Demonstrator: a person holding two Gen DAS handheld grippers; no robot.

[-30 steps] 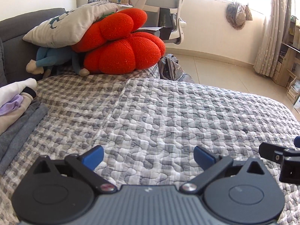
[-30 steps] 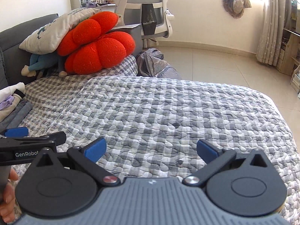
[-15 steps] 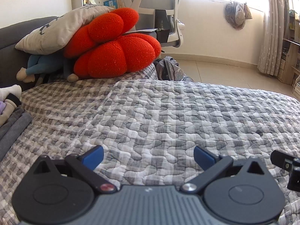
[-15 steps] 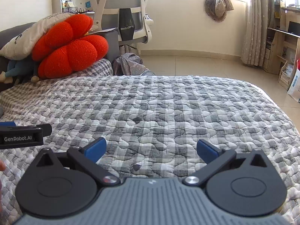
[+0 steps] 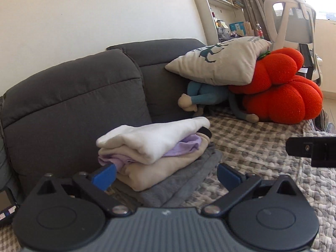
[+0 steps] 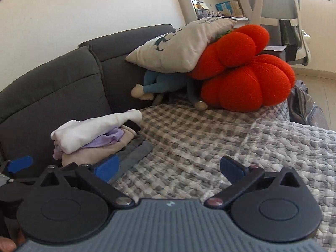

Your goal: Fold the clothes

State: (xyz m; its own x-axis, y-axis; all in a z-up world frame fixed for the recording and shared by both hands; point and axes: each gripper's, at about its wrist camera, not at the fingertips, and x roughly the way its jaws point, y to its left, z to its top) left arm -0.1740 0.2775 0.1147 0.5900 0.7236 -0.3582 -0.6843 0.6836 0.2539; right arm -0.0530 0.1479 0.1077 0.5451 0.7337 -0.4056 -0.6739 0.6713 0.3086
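The left tongs [image 5: 166, 175] are held wide apart with nothing between the blue pads, and a stack of folded clothes [image 5: 155, 153] is seen directly ahead of them, very near, lying between the lines of the two fingers. The stack is made of a white garment [image 5: 151, 140] on top, a lilac piece [image 5: 184, 147] under it, a beige garment [image 5: 159, 172] lower, and a grey garment [image 5: 189, 180] at the bottom. It is placed on the checked quilt [image 5: 262, 147] of the bed, just beside the dark grey headboard [image 5: 79, 105].

The right tongs [image 6: 168, 169] are also spread and empty. In the right wrist view the stack [image 6: 94, 136] is seen to the left of them, near the left pad, and a larger bare area of the quilt [image 6: 210, 142] is shown in front.

A blue tip of the left tongs [image 6: 21, 163] is seen only in the right wrist view, at the left edge; a black part of the right tongs [image 5: 313, 149] is seen only in the left wrist view, at the right edge.

Further back, a printed cream pillow [image 5: 220, 63] is laid over a red plush cushion [image 5: 279, 92] and a blue soft toy [image 5: 205, 98]. A white office chair [image 5: 294, 16] is seen behind them.
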